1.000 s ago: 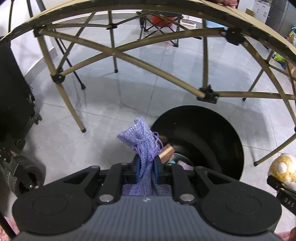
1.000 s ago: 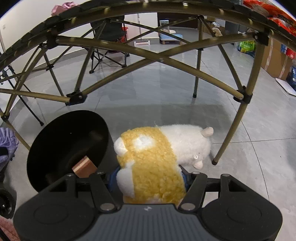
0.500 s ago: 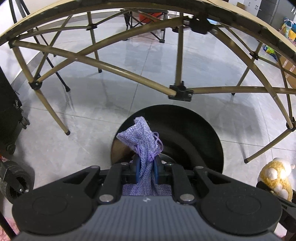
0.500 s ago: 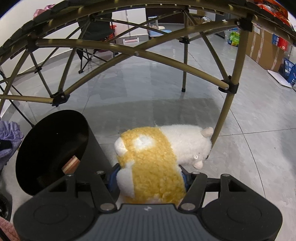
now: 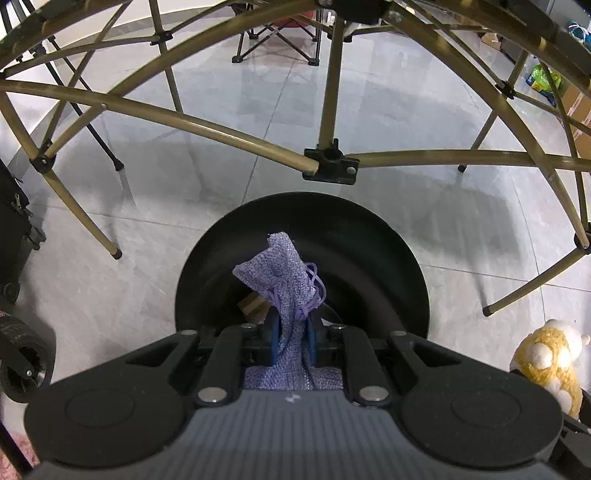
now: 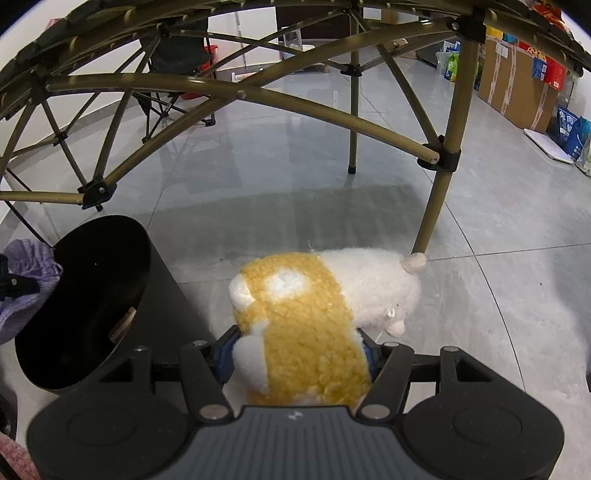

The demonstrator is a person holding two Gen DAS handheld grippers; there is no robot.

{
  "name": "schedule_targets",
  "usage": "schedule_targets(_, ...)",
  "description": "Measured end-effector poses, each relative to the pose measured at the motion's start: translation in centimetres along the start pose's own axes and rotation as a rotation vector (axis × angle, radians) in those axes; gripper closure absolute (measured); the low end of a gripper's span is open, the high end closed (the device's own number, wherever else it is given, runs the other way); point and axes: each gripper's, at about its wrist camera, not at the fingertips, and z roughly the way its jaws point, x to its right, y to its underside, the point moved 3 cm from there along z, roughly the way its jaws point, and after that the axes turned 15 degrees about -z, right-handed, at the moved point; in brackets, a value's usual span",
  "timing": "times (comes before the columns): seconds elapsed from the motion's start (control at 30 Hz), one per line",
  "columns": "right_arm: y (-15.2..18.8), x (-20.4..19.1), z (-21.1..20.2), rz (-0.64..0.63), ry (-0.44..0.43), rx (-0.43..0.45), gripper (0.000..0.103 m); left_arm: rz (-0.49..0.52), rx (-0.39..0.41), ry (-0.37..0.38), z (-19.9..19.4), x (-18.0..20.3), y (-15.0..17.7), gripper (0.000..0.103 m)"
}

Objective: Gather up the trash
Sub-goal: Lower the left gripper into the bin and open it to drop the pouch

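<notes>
My left gripper (image 5: 291, 334) is shut on a purple knitted drawstring pouch (image 5: 282, 271), which hangs right above the mouth of a round black bin (image 5: 369, 258) standing on the floor. A brown block lies inside the bin. A yellow and white plush toy (image 6: 306, 317) is clamped in my right gripper (image 6: 295, 354), to the right of the bin (image 6: 85, 295) and outside its rim. The same toy (image 5: 546, 362) shows at the right edge of the left wrist view. In the right wrist view the pouch (image 6: 26, 273) shows at the bin's left side.
Olive metal legs and cross struts of a folding table (image 5: 328, 162) span the floor just beyond the bin; one leg (image 6: 439, 195) stands near the plush toy. A black wheeled case (image 5: 18, 295) sits at left. Folding chairs (image 5: 280, 33) and cardboard boxes (image 6: 517, 81) stand farther back.
The left gripper has carried the pouch from the bin's left edge to over its opening. The right gripper with the plush toy has drifted slightly right, away from the bin.
</notes>
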Motion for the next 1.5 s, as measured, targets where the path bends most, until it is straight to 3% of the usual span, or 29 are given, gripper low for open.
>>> schedule_targets(0.6,0.1,0.2,0.6,0.002,0.008,-0.019,0.043,0.028,-0.004,0.011,0.7,1.1,0.1,0.084)
schedule_targets(0.63,0.2,0.2,0.7,0.002,0.008,-0.020,0.043,0.033,0.004,0.010,0.6,1.1,0.1,0.075)
schedule_targets(0.67,0.2,0.3,0.7,0.003,0.009,-0.021,0.043,0.038,0.011,0.011,0.4,1.2,0.1,0.054)
schedule_targets(0.7,0.2,0.3,0.7,0.005,0.010,-0.021,0.043,0.039,0.020,0.007,0.2,1.2,0.1,0.039)
schedule_targets(0.73,0.1,0.3,0.6,0.006,0.010,-0.020,0.043,0.034,0.035,-0.004,0.1,1.1,0.1,0.010)
schedule_targets(0.77,0.1,0.3,0.6,0.006,0.010,-0.019,0.042,0.026,0.052,-0.017,-0.1,1.0,0.0,0.000)
schedule_targets(0.83,0.1,0.3,0.5,0.005,0.010,-0.018,0.042,0.015,0.080,-0.044,-0.4,0.7,-0.2,0.000)
schedule_targets(1.03,0.1,0.1,0.3,0.001,0.005,-0.014,0.043,-0.012,0.050,-0.074,0.2,-0.1,-0.4,0.000)
schedule_targets(1.5,-0.1,-0.1,-0.1,-0.010,0.005,-0.012,0.043,-0.014,0.061,-0.073,-0.7,-1.1,-0.4,0.000)
